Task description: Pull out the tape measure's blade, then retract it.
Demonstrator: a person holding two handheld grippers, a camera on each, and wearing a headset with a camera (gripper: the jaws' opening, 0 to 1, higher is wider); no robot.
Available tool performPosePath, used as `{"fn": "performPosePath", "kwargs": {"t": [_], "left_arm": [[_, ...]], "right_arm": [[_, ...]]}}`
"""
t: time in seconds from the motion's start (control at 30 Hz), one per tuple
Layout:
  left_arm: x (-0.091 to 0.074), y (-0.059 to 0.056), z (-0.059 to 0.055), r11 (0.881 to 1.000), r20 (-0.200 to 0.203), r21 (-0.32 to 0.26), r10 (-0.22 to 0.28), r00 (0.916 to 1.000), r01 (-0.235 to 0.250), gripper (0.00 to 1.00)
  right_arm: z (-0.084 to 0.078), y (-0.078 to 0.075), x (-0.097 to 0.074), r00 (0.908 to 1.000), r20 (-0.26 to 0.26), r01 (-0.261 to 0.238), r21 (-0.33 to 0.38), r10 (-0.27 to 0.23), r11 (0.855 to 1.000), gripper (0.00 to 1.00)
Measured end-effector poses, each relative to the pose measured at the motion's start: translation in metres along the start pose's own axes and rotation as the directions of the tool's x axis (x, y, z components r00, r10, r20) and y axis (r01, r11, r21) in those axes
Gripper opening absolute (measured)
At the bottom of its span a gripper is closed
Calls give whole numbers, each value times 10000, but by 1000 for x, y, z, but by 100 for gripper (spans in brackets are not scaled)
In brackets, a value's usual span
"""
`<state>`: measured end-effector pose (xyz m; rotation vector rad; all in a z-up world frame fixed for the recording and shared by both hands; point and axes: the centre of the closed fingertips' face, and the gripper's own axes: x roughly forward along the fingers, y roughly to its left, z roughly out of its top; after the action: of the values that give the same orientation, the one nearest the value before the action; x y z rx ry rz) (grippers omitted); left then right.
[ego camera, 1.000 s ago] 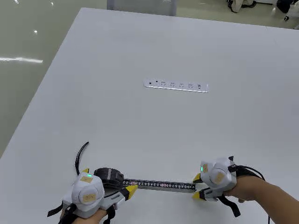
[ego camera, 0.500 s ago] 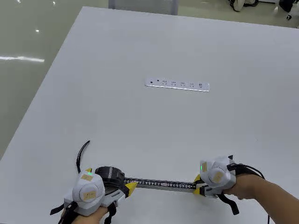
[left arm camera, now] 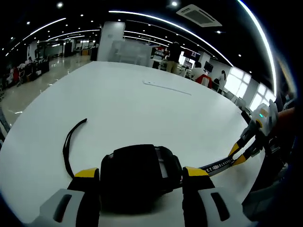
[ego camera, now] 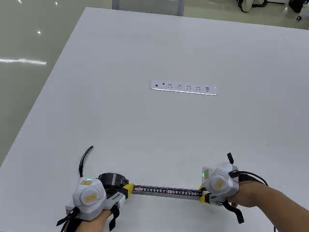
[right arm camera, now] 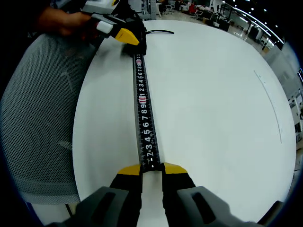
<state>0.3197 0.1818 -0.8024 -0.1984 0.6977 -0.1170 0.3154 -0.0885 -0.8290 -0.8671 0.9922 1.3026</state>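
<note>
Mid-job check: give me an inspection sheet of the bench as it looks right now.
Surface: white table, smooth, no spills seen.
Job's things: tape measure near the table's front edge; blade pulled out between the grippers, numbers up.
Clutter: power strip mid-table, apart from the work.
Grippers: left gripper shut on the tape measure; right gripper shut on the blade's tip.
Cables: black strap curls beside the tape measure; black cable at the right gripper.
Surroundings: glossy floor; ceiling lights of an open office.
</note>
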Motion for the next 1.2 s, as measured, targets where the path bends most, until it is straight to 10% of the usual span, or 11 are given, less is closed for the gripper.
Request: {"fn": "performPosePath", "kwargs": {"t": [0.5,1.2], "left_arm": [[0,0,-2,9969,-439,778,122,9990,-88,63],[0,2,-2,9989,-483,445,-88,9988,110,61]], "right_arm": [[0,1,2,9998,-180,112,-23,-112,9999,13],[6,3,2,9985,539,111,251,-124,9996,14]]}}
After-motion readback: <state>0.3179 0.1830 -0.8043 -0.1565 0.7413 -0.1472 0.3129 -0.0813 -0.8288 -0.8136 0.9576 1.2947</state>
